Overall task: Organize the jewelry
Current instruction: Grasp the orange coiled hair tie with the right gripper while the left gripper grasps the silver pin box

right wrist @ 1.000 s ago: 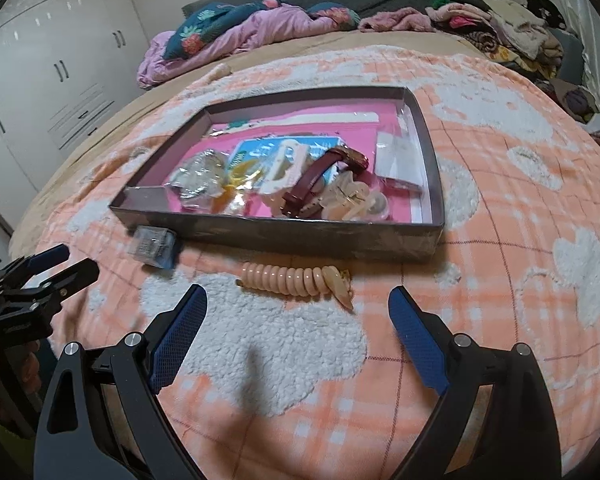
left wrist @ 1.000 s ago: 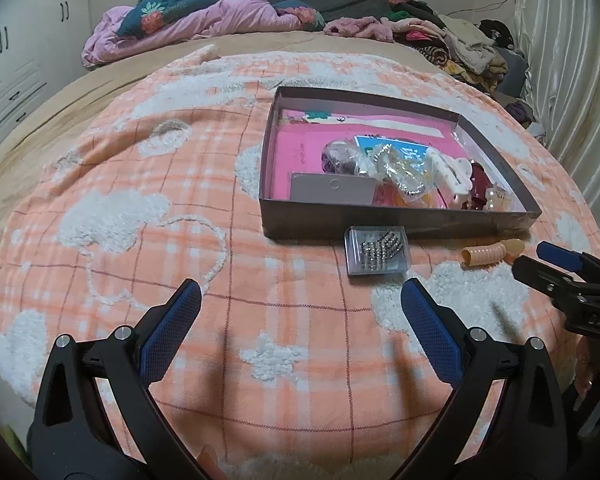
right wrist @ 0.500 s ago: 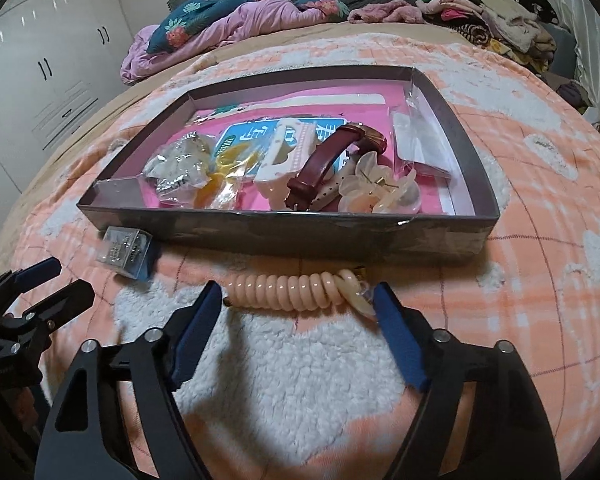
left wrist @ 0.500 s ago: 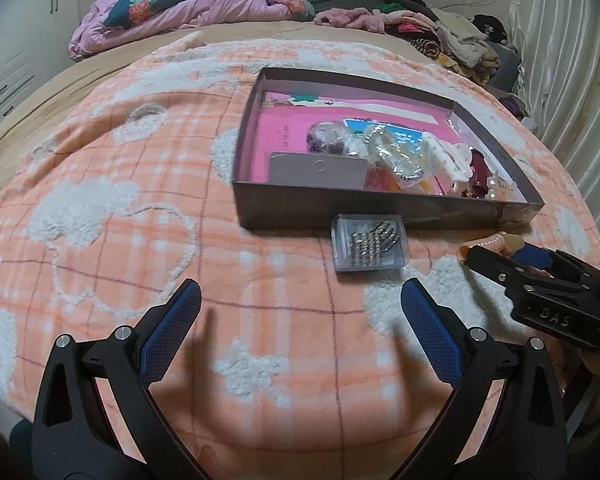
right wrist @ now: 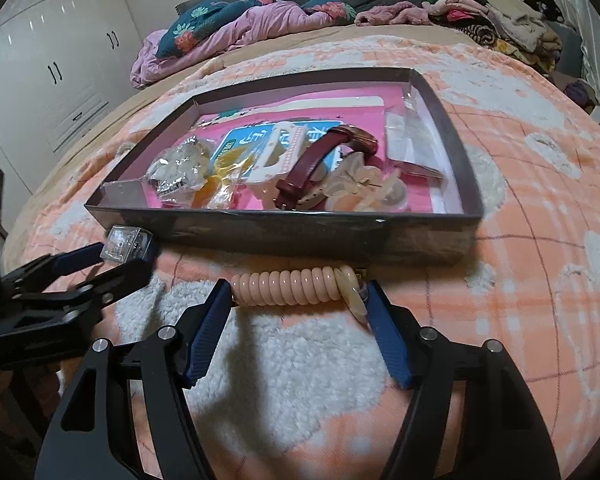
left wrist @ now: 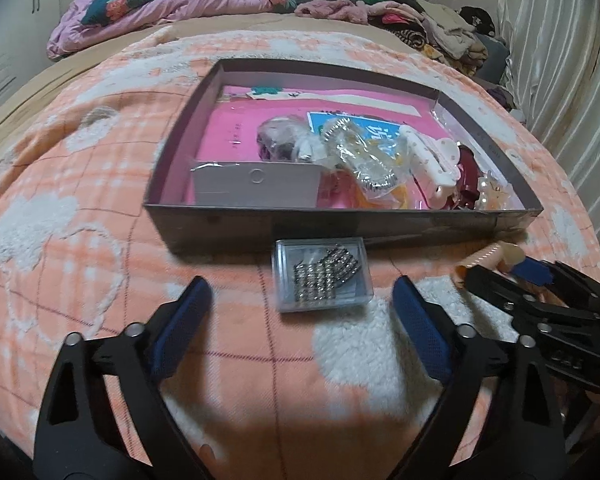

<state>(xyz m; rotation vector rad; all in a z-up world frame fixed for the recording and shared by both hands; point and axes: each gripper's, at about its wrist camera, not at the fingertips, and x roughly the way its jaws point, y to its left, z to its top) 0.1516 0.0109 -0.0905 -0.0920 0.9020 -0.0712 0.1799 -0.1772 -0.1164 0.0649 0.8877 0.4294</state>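
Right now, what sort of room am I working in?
Most likely a bedroom: the tray sits on a bed's orange plaid blanket, with crumpled bedding near the headboard and a white wardrobe beside it.

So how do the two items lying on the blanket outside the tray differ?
The clear plastic case is flat, boxy and see-through, with sparkly pieces inside; the peach spiral hair tie is an opaque coiled tube. The case sits ahead of the left gripper, whose fingers stand wide apart, short of it; the hair tie lies between the right gripper fingertips, at or near contact. Both rest just before the tray front wall.
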